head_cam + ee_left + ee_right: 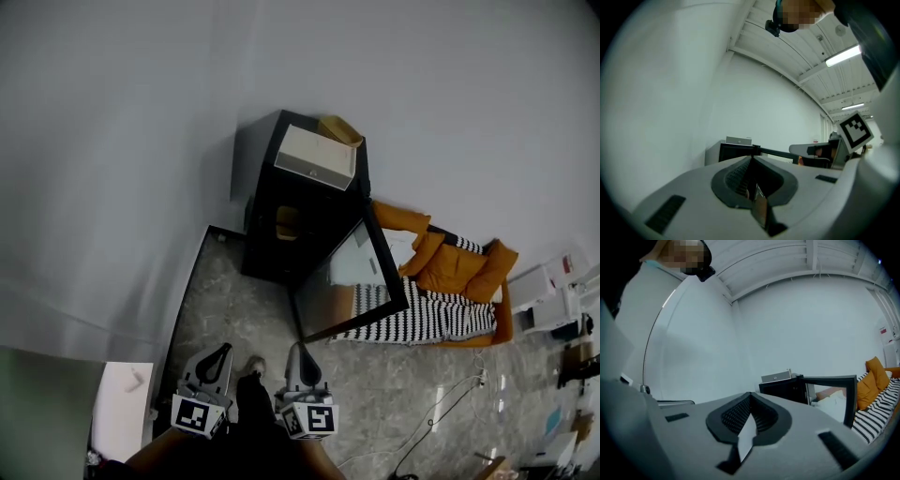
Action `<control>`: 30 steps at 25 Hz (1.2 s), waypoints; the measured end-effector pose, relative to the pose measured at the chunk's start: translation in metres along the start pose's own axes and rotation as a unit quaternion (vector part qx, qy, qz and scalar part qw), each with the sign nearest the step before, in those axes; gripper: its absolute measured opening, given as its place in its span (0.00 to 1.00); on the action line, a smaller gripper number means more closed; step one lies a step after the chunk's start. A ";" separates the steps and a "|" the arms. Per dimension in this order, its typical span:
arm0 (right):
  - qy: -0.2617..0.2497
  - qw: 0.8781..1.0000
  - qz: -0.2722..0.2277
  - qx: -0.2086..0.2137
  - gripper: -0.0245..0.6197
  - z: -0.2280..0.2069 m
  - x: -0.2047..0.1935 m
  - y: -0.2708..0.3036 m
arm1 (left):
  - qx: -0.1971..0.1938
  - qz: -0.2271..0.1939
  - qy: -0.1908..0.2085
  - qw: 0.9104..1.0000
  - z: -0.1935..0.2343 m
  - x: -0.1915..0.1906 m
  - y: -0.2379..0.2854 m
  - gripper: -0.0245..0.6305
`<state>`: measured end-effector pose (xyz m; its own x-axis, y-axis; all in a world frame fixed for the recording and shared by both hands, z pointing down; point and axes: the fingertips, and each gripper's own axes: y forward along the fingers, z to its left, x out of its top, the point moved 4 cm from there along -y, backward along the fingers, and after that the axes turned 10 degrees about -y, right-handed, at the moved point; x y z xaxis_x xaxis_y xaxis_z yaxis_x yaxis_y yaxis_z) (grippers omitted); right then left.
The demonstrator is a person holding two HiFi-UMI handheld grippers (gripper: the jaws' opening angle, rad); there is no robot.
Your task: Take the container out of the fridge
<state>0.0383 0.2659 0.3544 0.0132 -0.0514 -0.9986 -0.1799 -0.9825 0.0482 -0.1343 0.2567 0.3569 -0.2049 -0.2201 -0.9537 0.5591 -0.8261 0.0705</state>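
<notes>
A black mini fridge (300, 211) stands against the white wall, its glass door (352, 281) swung open to the right. Inside, on a shelf, a tan shape (287, 223) shows; I cannot tell whether it is the container. Both grippers hang low at the near edge, well short of the fridge. My left gripper (221, 350) is shut and empty, and so is my right gripper (294, 348). In the left gripper view the jaws (751, 159) meet, with the fridge (736, 151) far ahead. The right gripper view shows the closed jaws (750, 394), the fridge (785, 387) and its door (832, 392).
A white box (316, 157) lies on top of the fridge, a yellow object (339, 129) behind it. A striped mattress (422, 319) with orange cushions (459, 262) lies right of the door. Cables (441, 412) trail on the floor; white equipment (548, 300) stands far right.
</notes>
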 end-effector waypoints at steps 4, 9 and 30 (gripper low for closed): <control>0.005 1.000 0.004 0.010 0.04 -0.029 0.000 0.043 | 0.011 -0.002 -0.003 1.000 0.007 0.006 0.049 0.05; -0.021 0.999 0.013 0.028 0.04 -0.064 -0.004 0.091 | 0.027 -0.011 0.003 1.000 0.010 0.017 0.106 0.05; 0.016 0.998 0.036 0.052 0.04 -0.123 -0.052 0.210 | 0.063 -0.023 0.005 0.998 0.047 0.015 0.232 0.05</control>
<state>0.1208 0.0398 0.4191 0.0283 -0.1281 -0.9914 -0.2831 -0.9522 0.1149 -0.0460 0.0376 0.3731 -0.2192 -0.1752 -0.9598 0.4428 -0.8944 0.0621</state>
